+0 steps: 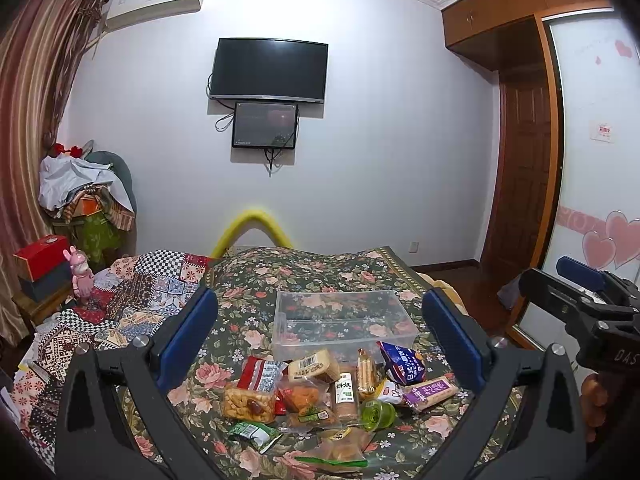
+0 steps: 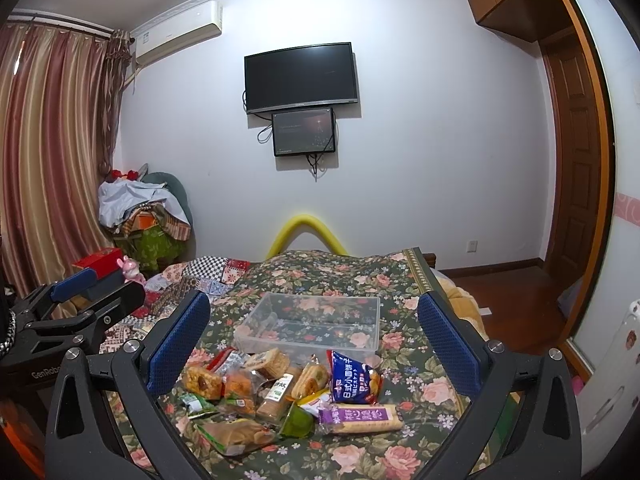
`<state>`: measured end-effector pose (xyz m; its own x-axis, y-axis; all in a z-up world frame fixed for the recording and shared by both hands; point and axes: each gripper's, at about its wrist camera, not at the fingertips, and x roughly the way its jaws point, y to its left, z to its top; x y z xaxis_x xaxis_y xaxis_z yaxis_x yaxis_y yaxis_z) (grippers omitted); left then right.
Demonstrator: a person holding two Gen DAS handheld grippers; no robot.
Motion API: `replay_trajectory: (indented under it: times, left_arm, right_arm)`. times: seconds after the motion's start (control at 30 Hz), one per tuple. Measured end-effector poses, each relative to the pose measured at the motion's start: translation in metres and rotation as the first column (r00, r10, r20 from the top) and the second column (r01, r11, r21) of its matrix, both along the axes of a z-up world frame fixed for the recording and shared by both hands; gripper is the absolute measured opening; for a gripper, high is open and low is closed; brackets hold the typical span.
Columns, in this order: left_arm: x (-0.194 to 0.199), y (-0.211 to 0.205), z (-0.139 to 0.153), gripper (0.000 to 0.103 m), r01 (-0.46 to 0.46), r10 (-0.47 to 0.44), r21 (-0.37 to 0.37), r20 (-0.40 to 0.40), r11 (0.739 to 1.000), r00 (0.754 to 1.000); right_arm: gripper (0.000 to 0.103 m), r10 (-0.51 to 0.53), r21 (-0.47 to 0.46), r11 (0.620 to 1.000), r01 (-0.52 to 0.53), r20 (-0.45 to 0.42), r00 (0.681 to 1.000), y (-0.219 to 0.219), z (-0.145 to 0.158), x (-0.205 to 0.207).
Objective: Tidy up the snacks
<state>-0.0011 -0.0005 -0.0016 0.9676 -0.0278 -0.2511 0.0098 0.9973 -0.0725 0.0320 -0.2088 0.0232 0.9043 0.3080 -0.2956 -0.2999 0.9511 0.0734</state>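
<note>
A pile of packaged snacks (image 1: 320, 396) lies on a floral bedspread, seen also in the right wrist view (image 2: 288, 396). It includes a blue biscuit bag (image 1: 402, 364) (image 2: 354, 378), a purple-labelled cracker pack (image 1: 430, 394) (image 2: 362, 418), a green jelly cup (image 1: 378, 414) (image 2: 298, 422) and a red packet (image 1: 260, 374). An empty clear plastic box (image 1: 344, 322) (image 2: 312, 326) sits just behind the pile. My left gripper (image 1: 330, 342) is open and empty, held above the pile. My right gripper (image 2: 314, 342) is open and empty, also above the pile, to the right of the left one.
The floral bedspread (image 1: 304, 272) covers the bed; a patchwork quilt (image 1: 132, 304) lies at the left. A pink rabbit figure (image 1: 82, 276) and red box (image 1: 42, 258) stand at the far left. The bed's right edge drops to wooden floor (image 2: 516, 296).
</note>
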Motion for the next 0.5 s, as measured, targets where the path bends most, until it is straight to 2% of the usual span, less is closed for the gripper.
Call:
replay_trajectory:
  times: [0.5]
  left_arm:
    - [0.0070,0.0028,-0.0045,0.103,-0.006,0.006,-0.001,-0.021,1.000,1.000]
  right_arm:
    - [0.103,0.002,-0.001,1.000,-0.002,-0.022,1.000,0.0022,-0.0059,0.0050]
